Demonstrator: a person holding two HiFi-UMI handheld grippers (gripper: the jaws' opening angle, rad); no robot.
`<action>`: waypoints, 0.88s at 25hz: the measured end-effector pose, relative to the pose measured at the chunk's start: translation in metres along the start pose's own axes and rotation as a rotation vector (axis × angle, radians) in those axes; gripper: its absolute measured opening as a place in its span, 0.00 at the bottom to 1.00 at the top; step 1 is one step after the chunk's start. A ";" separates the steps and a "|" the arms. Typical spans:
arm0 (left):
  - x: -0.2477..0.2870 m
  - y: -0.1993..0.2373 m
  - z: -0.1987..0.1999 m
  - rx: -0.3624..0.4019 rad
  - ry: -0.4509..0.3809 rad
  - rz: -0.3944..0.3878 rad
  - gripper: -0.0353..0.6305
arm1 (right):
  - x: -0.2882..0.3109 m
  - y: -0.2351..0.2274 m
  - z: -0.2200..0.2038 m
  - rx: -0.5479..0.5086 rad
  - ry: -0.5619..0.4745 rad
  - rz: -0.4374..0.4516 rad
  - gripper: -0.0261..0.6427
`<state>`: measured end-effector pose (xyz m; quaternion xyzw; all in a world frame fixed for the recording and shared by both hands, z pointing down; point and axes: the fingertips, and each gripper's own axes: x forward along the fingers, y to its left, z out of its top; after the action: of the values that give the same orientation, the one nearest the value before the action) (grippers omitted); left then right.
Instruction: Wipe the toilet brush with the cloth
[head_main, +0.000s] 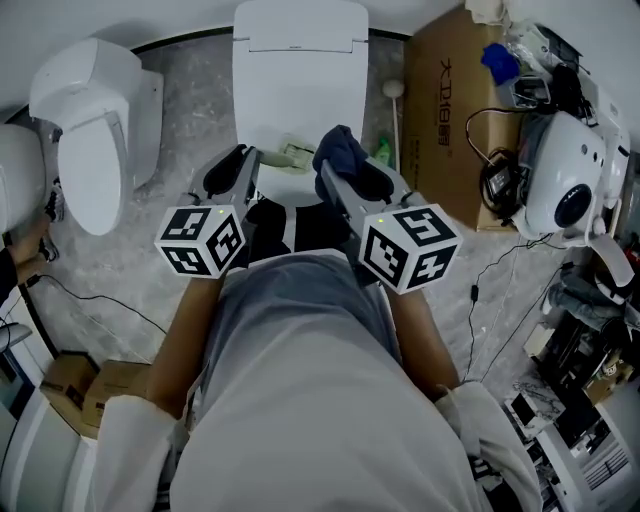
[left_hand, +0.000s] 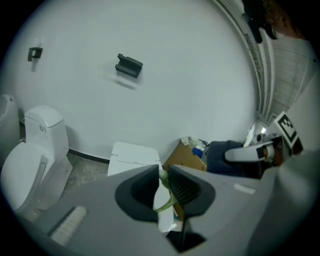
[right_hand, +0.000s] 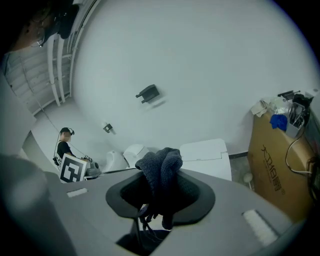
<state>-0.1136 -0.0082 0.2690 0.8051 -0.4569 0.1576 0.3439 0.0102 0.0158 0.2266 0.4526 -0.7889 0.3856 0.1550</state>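
Toilet brush pinched tight in left claw, with cloth squeezed in right claw just to its right.

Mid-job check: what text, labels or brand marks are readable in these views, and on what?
Nothing can be quoted for certain.
Cardboard box: dark printed characters down its side, too blurred to read.
Toilet lid: small grey mark near its back edge, too small to read.
Left gripper and right gripper cubes: black-and-white square patterns, no words.
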 end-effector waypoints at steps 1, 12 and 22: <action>0.001 0.000 0.001 0.002 -0.004 0.001 0.05 | 0.003 -0.001 0.001 0.005 0.002 0.006 0.19; -0.002 0.003 -0.001 0.014 -0.041 0.028 0.05 | 0.050 -0.033 -0.022 0.001 0.105 0.029 0.19; 0.001 0.006 0.000 0.002 -0.062 0.053 0.05 | 0.101 -0.058 -0.046 0.018 0.196 0.132 0.20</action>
<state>-0.1176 -0.0107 0.2722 0.7975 -0.4882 0.1423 0.3245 -0.0011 -0.0264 0.3434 0.3611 -0.7945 0.4446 0.2016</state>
